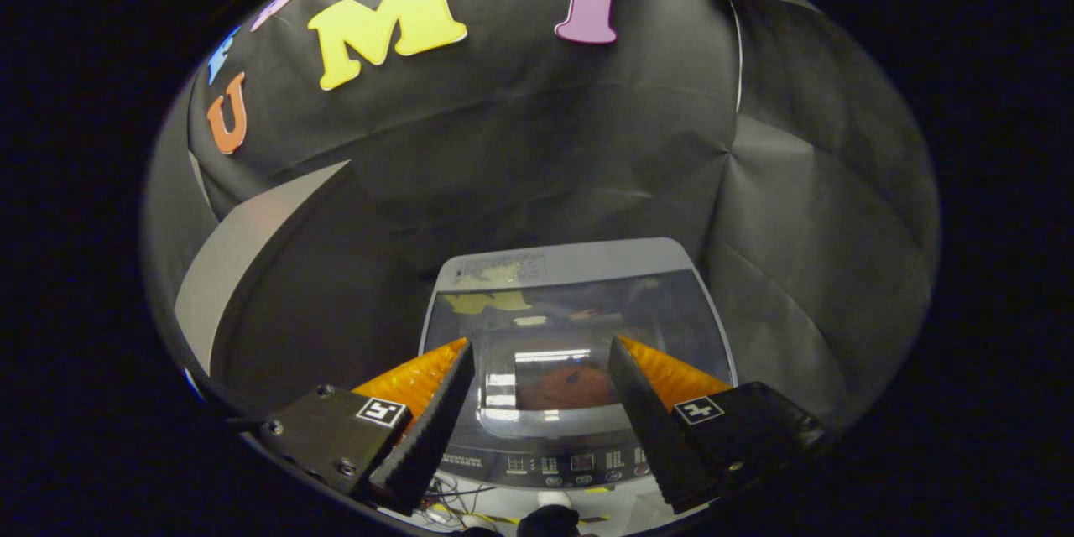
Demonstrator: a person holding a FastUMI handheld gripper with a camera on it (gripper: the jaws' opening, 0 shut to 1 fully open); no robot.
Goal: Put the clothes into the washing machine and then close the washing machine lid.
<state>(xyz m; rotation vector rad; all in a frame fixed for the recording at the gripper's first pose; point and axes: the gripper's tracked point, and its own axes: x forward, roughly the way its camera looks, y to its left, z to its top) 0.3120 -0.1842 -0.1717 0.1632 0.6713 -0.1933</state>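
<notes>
**Lid down, gripper held above the washer front**

Nearest: the gripper (541, 357) sits spread wide, its two dark ribbed fingers (432, 428) well apart with orange backing behind them, and nothing between the pads. Each finger block carries a small square black-and-white marker.

Just under and ahead of the fingers lies the control panel (558, 463) of the washing machine (579, 260), a dark strip with small displays and round buttons, facing the camera. A tangle of thin wires (457, 499) shows below it on a pale surface.

Beyond the panel, the lid (579, 310) lies flat and closed. Its long axis runs front to back, away from the fingers toward the grey rear ledge of the machine. The lid is dark, glossy, see-through, and carries reflections. Through it, between the fingers, an orange-brown bundle of clothes (564, 386) shows inside the drum.

Farthest: creased black cloth wall (537, 159) behind and right; a pale grey panel (243, 260) leans at the left.
</notes>
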